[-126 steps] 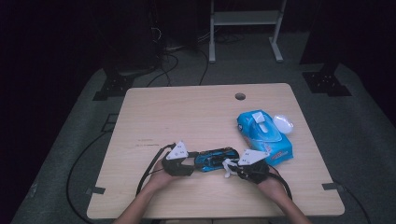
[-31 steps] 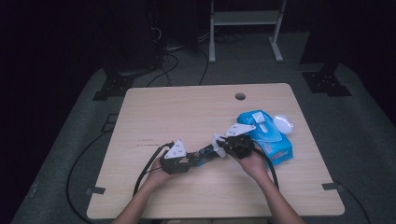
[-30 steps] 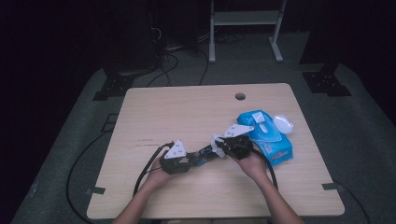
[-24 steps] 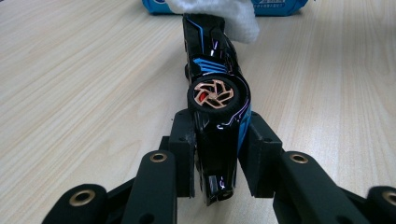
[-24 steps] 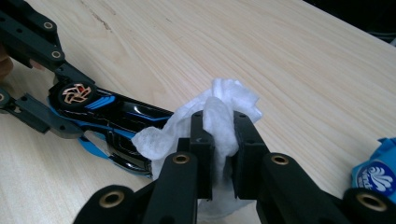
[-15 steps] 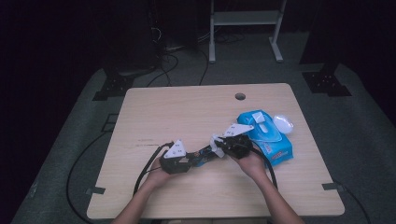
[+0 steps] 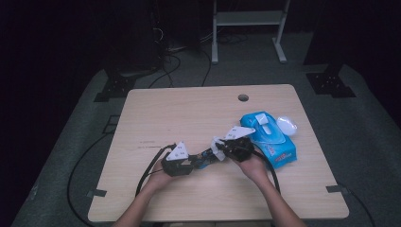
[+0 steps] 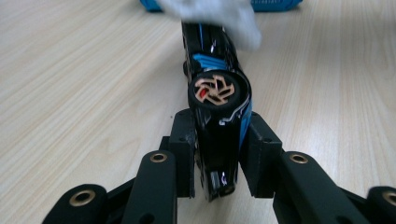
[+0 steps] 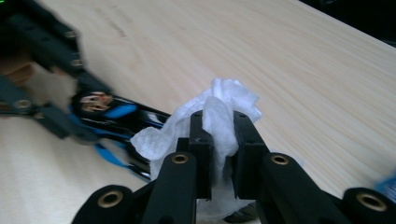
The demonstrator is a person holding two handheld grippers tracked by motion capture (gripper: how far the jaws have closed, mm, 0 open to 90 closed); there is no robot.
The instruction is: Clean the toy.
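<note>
Between left tongs (image 8: 217, 154), toy car (image 8: 217, 88), wipe (image 9: 215, 121) in right tongs (image 9: 219, 135)

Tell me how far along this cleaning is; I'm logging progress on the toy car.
Done: a wipe is out of the blue pack and clamped in the right tool. In hand: the left tool grips the black-and-blue toy car on its side, wipe against its far end. Left: the wheel end nearest the left tool, then setting both down.
</note>
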